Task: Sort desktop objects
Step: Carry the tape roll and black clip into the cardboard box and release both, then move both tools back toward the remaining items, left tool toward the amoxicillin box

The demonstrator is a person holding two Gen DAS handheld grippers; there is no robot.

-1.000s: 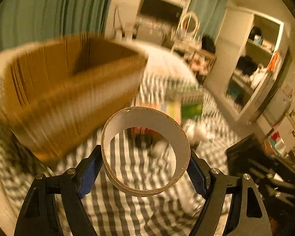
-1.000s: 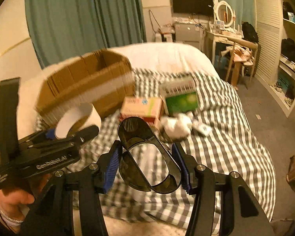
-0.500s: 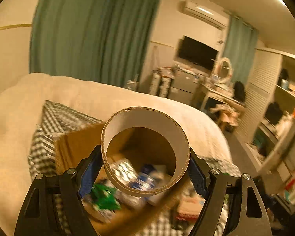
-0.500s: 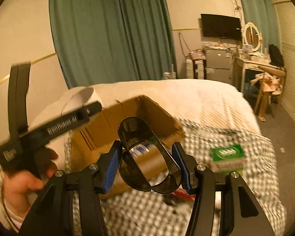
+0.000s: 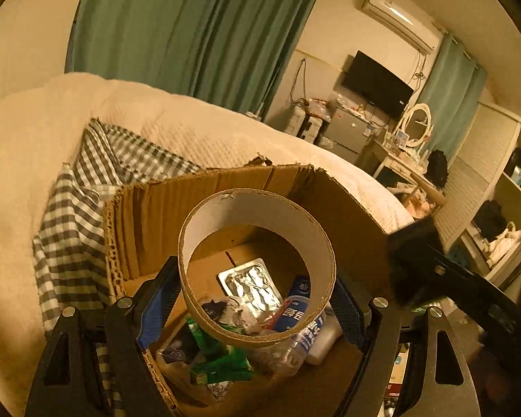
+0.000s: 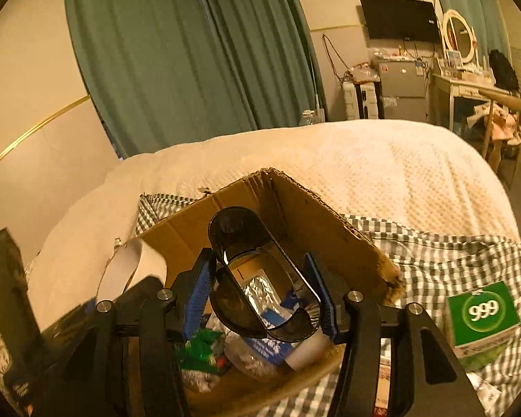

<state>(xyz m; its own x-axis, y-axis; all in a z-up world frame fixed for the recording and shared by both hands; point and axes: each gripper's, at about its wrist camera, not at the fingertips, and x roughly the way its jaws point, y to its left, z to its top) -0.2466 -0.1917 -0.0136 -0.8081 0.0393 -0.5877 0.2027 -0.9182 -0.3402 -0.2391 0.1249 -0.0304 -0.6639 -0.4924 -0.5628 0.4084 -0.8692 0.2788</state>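
My left gripper [image 5: 257, 307] is shut on a wide cardboard tape core [image 5: 257, 208], held above the open cardboard box [image 5: 344, 208]. Through the ring I see a foil blister pack [image 5: 250, 283], a plastic bottle with a blue label [image 5: 297, 312] and green wrappers [image 5: 222, 361] inside the box. My right gripper [image 6: 262, 300] is shut on a dark see-through plastic clip-like piece [image 6: 239, 232], also over the box [image 6: 316, 232]. The tape core [image 6: 132, 271] and the left gripper show at the left of the right wrist view.
The box sits on a grey checked cloth [image 5: 73, 229] over a cream bedspread [image 6: 382, 163]. A green "999" box [image 6: 481, 314] lies on the cloth to the right. Green curtains, a TV and a dressing table stand beyond the bed.
Both grippers swung from the checked cloth over to above the box, each keeping hold of its object. The box's contents have come into view below them.
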